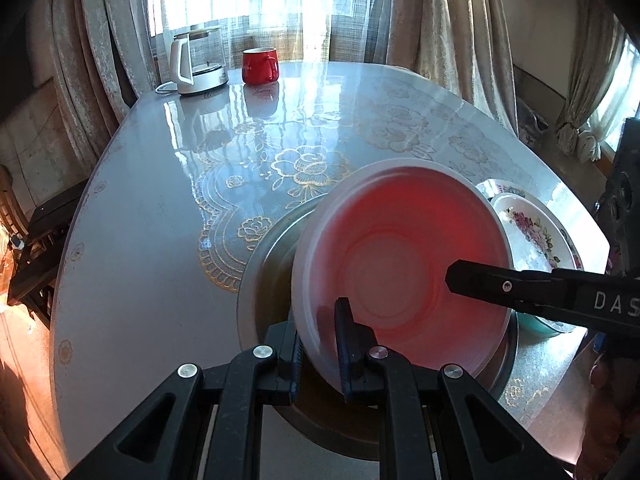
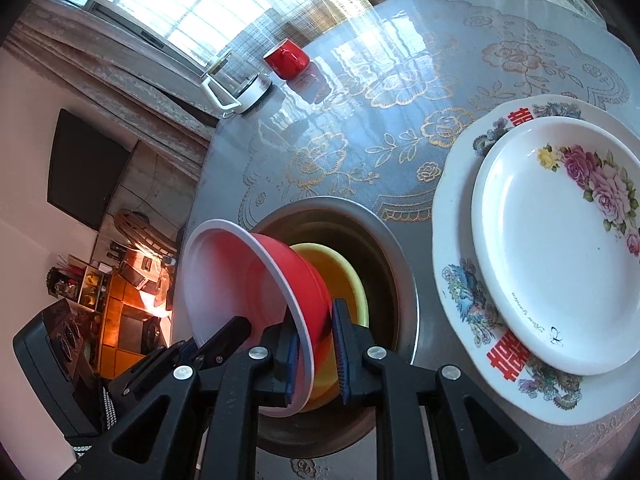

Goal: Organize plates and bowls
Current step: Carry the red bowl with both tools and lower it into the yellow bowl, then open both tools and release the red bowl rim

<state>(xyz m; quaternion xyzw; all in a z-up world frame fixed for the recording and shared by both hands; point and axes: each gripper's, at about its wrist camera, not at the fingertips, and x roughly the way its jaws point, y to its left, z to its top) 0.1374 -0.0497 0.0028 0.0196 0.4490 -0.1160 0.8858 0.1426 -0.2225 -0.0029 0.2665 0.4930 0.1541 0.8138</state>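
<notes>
Left wrist view has the left tool [image 1: 318, 344] pinched down on the near rim of the red bowl [image 1: 400, 260], one pad inside and one outside, jaws nearly closed on the thin wall. Right tool [image 1: 452, 278] comes in from the right edge of that view and has the opposite rim. From the right wrist view you can see the right tool [image 2: 316, 350] clamped the same way, rim between the blue pads, barely any gap. So both tools are holding one bowl, which seems like overkill but ok.

The bowl is white inside, red outside, and it's tipped over the big metal basin [image 2: 404, 276] sitting on the table [image 1: 160, 200]. There's already a yellow bowl [image 2: 344, 276] down in the basin, right behind the red one. Can't tell if the red bowl's base is touching the yellow one yet or hanging just above it.

My read: this is the nesting step, red bowl going into the yellow one. Next move probably needs the bowl levelled out and lowered centred, then both tools letting go about together so it doesn't flop sideways.

Plates look sorted already: the rose plate [image 2: 560, 248] is stacked on the bigger phoenix plate [image 2: 460, 272], just beside the basin. Red mug [image 1: 260, 66] and kettle [image 1: 196, 64] are well apart at the far edge.
</notes>
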